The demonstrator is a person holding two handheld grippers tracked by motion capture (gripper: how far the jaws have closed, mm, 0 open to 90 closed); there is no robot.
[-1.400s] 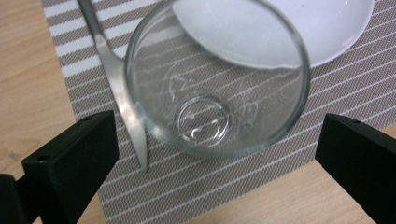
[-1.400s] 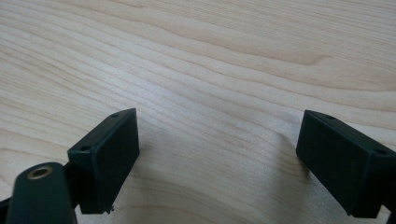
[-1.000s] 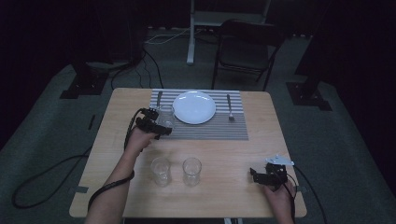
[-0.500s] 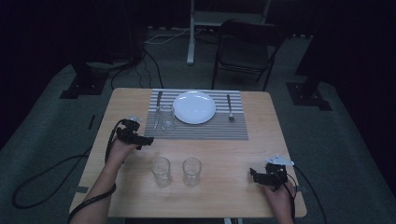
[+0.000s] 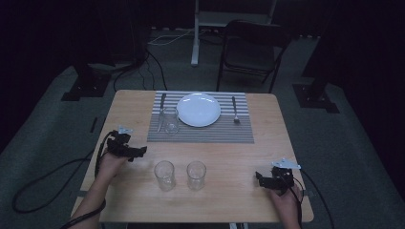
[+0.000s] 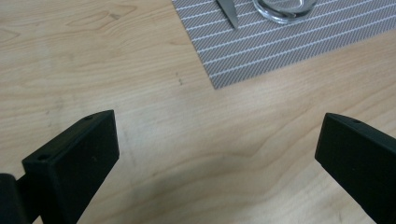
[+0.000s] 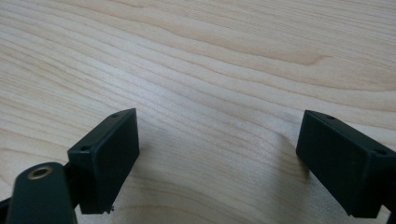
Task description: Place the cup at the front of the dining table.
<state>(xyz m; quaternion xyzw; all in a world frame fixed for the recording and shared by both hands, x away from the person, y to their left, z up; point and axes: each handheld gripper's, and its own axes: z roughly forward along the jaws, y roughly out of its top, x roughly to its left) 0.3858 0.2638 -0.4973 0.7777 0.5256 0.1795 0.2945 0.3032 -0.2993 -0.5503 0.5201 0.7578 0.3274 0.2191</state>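
Two empty glasses stand side by side near our edge of the table [image 5: 239, 152]: the left glass [image 5: 164, 174] and the right glass [image 5: 196, 174]. Our left gripper [image 5: 139, 151] hangs above and to the left of them, jaws spread wide, holding nothing; the right gripper [image 5: 259, 177] rests open too. We should lower the left one level, straddle the nearer glass mid-height, and close gently

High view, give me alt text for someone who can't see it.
A person holds an open left gripper and right gripper low over a wooden table, with two empty glasses between them. Farther back, a striped placemat carries a white plate, a third glass, a knife and a fork.
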